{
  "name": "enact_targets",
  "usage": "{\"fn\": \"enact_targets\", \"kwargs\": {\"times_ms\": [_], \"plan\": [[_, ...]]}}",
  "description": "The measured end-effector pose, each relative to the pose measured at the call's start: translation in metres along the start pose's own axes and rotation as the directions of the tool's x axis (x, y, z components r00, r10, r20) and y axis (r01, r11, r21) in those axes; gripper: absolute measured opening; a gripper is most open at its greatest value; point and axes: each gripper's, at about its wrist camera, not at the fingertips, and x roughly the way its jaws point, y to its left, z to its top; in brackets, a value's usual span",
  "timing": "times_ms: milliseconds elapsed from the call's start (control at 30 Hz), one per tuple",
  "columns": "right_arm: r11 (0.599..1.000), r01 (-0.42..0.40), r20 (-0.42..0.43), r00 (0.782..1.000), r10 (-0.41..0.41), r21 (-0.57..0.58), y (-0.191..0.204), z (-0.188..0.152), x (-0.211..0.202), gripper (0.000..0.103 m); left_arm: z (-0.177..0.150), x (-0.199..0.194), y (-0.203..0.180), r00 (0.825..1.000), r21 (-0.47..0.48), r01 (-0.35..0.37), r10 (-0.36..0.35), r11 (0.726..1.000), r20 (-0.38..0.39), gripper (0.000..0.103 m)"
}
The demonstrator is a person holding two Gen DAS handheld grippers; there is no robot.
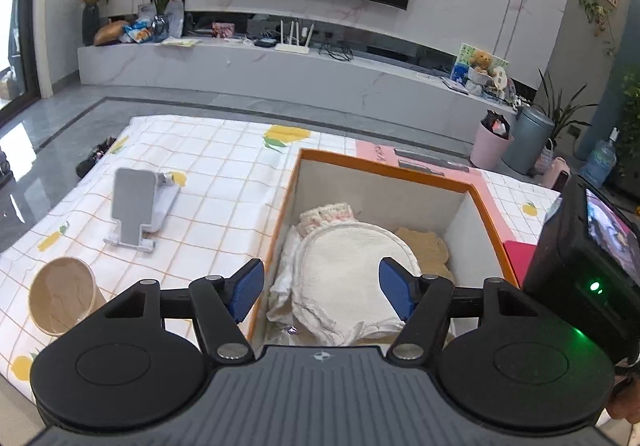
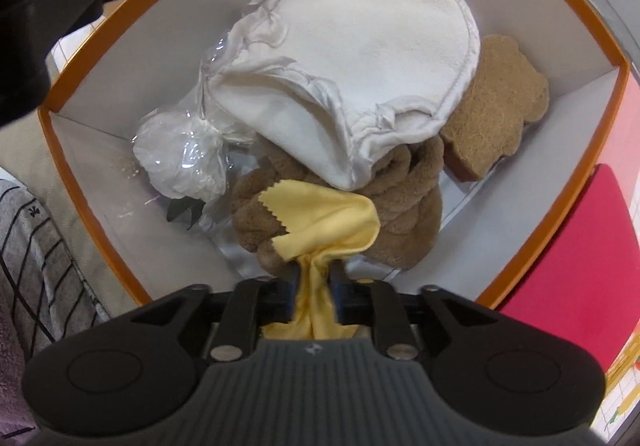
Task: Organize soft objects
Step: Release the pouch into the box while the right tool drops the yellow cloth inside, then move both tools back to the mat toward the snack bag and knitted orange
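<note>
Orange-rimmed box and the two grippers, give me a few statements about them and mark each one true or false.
1. A yellow cloth sits between the fingers of the right gripper. True.
2. The left gripper is clamped on the white mitt. False: its jaws stand wide apart with nothing gripped.
3. The box has nothing in it. False: it holds the mitt, a brown towel, a coarse brown pad and a plastic-wrapped item.
4. A paper cup lies on its side on the checked tablecloth. True.
5. The grey phone stand is inside the box. False: it sits on the tablecloth outside it.
</note>
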Motion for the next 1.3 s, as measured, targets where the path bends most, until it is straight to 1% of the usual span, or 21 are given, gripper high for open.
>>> {"fn": "enact_targets", "kwargs": {"times_ms": [33, 67, 133, 167, 233, 300, 433, 567, 667, 733, 833, 900, 967, 1033, 1100, 1133, 1233, 1267, 1300], "plan": [[1.0, -0.013, 0.007, 1.0, 0.013, 0.011, 0.0, 0.0, -0.002, 0.031, 0.0, -0.003, -0.002, 1.0, 0.005, -0.019, 0.018, 1.0, 0.021, 0.077], [0.999, -0.025, 0.017, 1.0, 0.024, 0.021, -0.001, 0.0, -0.005, 0.034, 0.0, -0.005, -0.002, 0.999, 0.01, -0.032, 0.032, 0.999, 0.035, 0.077], [0.998, -0.041, 0.038, 0.998, 0.04, 0.039, -0.003, 0.001, -0.011, 0.045, 0.001, -0.009, -0.003, 0.998, 0.01, -0.036, 0.035, 0.999, 0.054, 0.077], [0.998, -0.048, 0.046, 0.998, 0.046, 0.042, -0.002, 0.001, -0.014, 0.049, 0.002, -0.01, -0.002, 0.998, 0.003, -0.033, 0.033, 0.999, 0.057, 0.077], [0.998, -0.042, 0.055, 0.998, 0.039, 0.042, 0.002, 0.001, -0.021, 0.064, 0.003, -0.01, 0.0, 0.998, -0.01, -0.03, 0.03, 1.0, 0.055, 0.077], [0.999, -0.024, 0.064, 0.998, 0.021, 0.039, 0.006, 0.0, -0.026, 0.071, 0.003, -0.009, 0.002, 0.998, -0.019, -0.036, 0.037, 0.999, 0.051, 0.077], [0.999, -0.029, 0.099, 0.995, 0.025, 0.041, 0.009, -0.006, -0.041, 0.071, 0.004, -0.01, 0.004, 0.998, -0.03, -0.044, 0.045, 0.999, 0.051, 0.077], [0.998, -0.033, 0.148, 0.989, 0.025, 0.054, 0.006, -0.015, -0.063, 0.073, 0.004, -0.014, 0.0, 0.997, 0.0, -0.052, 0.052, 0.999, 0.06, 0.077], [0.998, -0.017, 0.178, 0.984, 0.007, 0.055, 0.005, -0.025, -0.083, 0.075, 0.005, -0.016, -0.003, 0.998, -0.007, -0.038, 0.038, 0.999, 0.052, 0.077], [0.998, 0.007, 0.194, 0.981, -0.018, 0.057, 0.002, -0.032, -0.093, 0.077, 0.004, -0.018, -0.007, 0.998, 0.002, -0.035, 0.035, 0.999, 0.054, 0.077], [0.995, 0.035, 0.239, 0.969, -0.056, 0.092, -0.007, -0.048, -0.115, 0.078, 0.004, -0.024, -0.017, 0.998, 0.021, -0.026, 0.025, 0.999, 0.059, 0.077], [0.99, 0.036, 0.274, 0.959, -0.072, 0.135, -0.018, -0.062, -0.13, 0.081, 0.004, -0.029, -0.026, 0.998, 0.024, -0.005, 0.004, 1.0, 0.061, 0.077], [0.981, 0.048, 0.311, 0.945, -0.105, 0.186, -0.029, -0.079, -0.144, 0.081, 0.003, -0.038, -0.039, 0.997, 0.042, 0.027, -0.029, 0.999, 0.066, 0.077], [0.967, 0.06, 0.37, 0.917, -0.151, 0.246, -0.041, -0.103, -0.159, 0.081, -0.002, -0.047, -0.051, 0.995, 0.056, 0.061, -0.065, 0.997, 0.071, 0.078], [0.947, 0.064, 0.433, 0.878, -0.203, 0.315, -0.054, -0.131, -0.17, 0.083, -0.007, -0.054, -0.064, 0.992, 0.07, 0.099, -0.103, 0.993, 0.07, 0.078], [0.925, 0.077, 0.445, 0.86, -0.25, 0.371, -0.063, -0.146, -0.174, 0.083, -0.009, -0.056, -0.071, 0.99, 0.08, 0.115, -0.121, 0.99, 0.068, 0.078], [0.857, 0.091, 0.43, 0.835, -0.343, 0.508, -0.095, -0.192, -0.179, 0.083, -0.018, -0.06, -0.093, 0.986, 0.131, 0.151, -0.159, 0.98, 0.05, 0.078], [0.833, 0.093, 0.42, 0.83, -0.367, 0.545, -0.106, -0.208, -0.178, 0.083, -0.021, -0.061, -0.099, 0.984, 0.138, 0.16, -0.169, 0.977, 0.051, 0.078], [0.807, 0.105, 0.408, 0.82, -0.401, 0.582, -0.116, -0.225, -0.178, 0.083, -0.023, -0.063, -0.105, 0.982, 0.129, 0.165, -0.175, 0.978, 0.066, 0.078]]}}
